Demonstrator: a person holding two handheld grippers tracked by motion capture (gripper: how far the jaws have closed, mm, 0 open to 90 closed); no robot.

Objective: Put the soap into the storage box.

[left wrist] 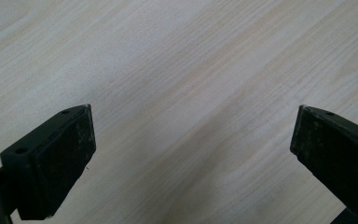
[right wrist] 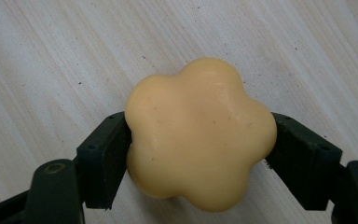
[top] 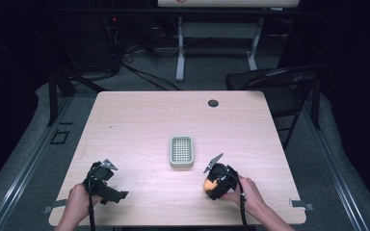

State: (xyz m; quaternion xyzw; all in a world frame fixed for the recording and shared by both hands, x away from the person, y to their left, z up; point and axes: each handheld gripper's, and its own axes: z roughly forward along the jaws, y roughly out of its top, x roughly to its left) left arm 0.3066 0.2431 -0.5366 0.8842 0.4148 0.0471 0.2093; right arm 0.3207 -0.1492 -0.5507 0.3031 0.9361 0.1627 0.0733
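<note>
A pale orange flower-shaped soap sits between the two black jaws of my right gripper, which presses it from both sides just over the wood. From above, that right gripper is near the table's front right with the soap at its tip. A grey-green slotted soap dish lies at the table's middle, a short way up and left of it. My left gripper is at the front left; in its own view the left gripper stands wide open over bare wood.
The light wooden table has a round cable hole near its far edge. A black folding chair stands off the far right corner, and a white table frame with cables stands behind.
</note>
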